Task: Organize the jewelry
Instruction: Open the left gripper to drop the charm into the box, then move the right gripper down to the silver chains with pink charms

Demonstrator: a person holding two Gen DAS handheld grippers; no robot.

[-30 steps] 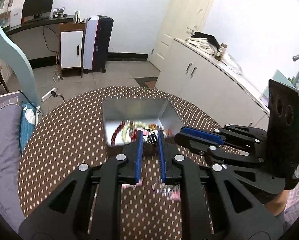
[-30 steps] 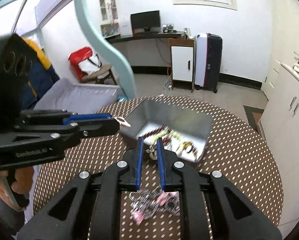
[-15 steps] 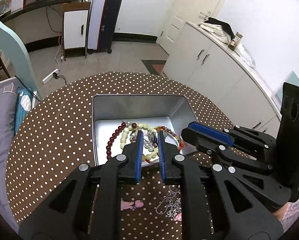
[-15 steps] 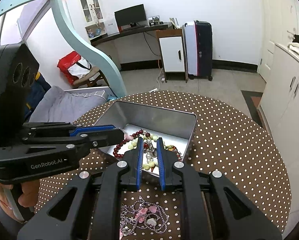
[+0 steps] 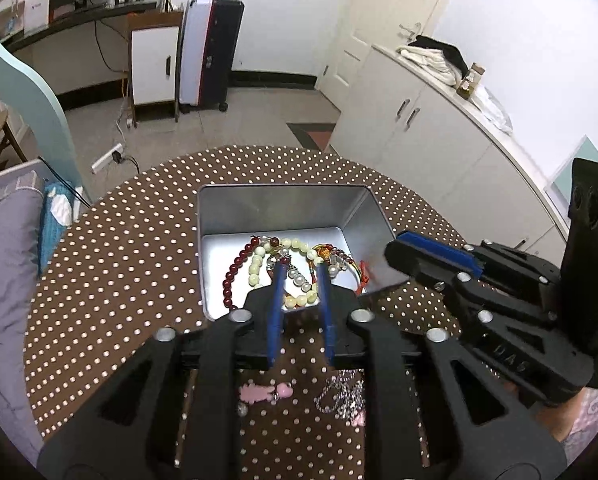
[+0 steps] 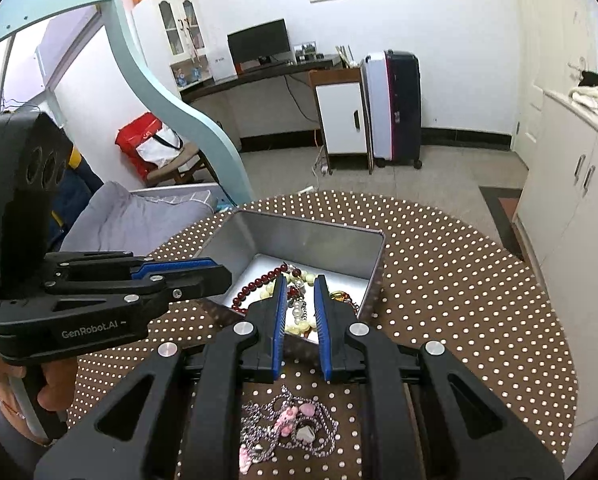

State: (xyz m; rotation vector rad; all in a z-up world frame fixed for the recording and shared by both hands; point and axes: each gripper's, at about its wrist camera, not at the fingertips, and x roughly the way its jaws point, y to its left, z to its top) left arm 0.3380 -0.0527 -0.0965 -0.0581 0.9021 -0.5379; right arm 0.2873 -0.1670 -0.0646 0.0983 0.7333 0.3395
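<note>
Round dotted surface (image 5: 131,248), white cabinets behind it. Open metal tin (image 5: 283,208) sits mid-surface toward the far edge, with bead bracelets (image 5: 255,264) piled inside on its floor. My left claw (image 5: 301,276) hangs over the tin's near rim; jaws are opening, nothing pinched between them, beads only showing through the gap. My right claw (image 6: 301,284) hovers over the same rim from the other side, jaws a narrow gap apart, nothing clamped that I can see. Pink charm (image 5: 265,394) and a tangle of silver chain (image 6: 289,428) lie on the surface near the near edge, outside the tin.
</note>
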